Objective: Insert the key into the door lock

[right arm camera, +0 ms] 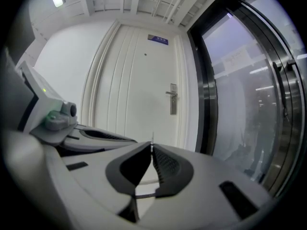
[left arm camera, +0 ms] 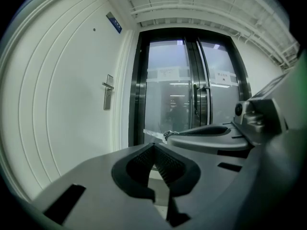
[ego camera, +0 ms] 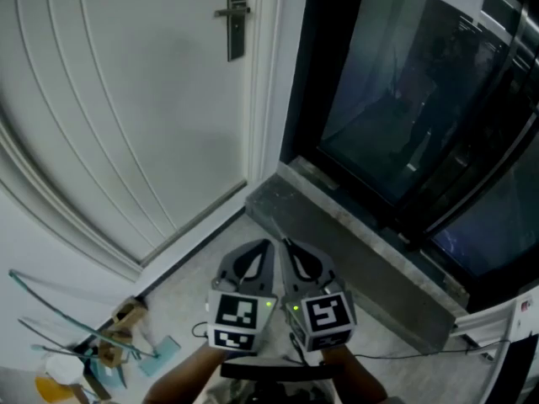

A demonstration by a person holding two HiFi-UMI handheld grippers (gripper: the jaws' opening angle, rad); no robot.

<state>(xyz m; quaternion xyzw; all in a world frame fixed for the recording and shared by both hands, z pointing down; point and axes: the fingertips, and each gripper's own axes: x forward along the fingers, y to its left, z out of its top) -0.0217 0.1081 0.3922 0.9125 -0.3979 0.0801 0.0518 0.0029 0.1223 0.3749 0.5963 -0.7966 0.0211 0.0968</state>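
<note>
Held both grippers side by side, low, well apart from door lock (ego camera: 237,17). Had left gripper (left arm camera: 153,145) closed tight, nothing in it. Had right gripper (right arm camera: 152,147) clamped on key (right arm camera: 152,138), thin tip poking past jaws, pointed toward white door (ego camera: 126,99)

Left hand-held gripper (ego camera: 268,246) and right hand-held gripper (ego camera: 287,246) side by side, tips together, the right's on a key (right arm camera: 152,137).
</note>
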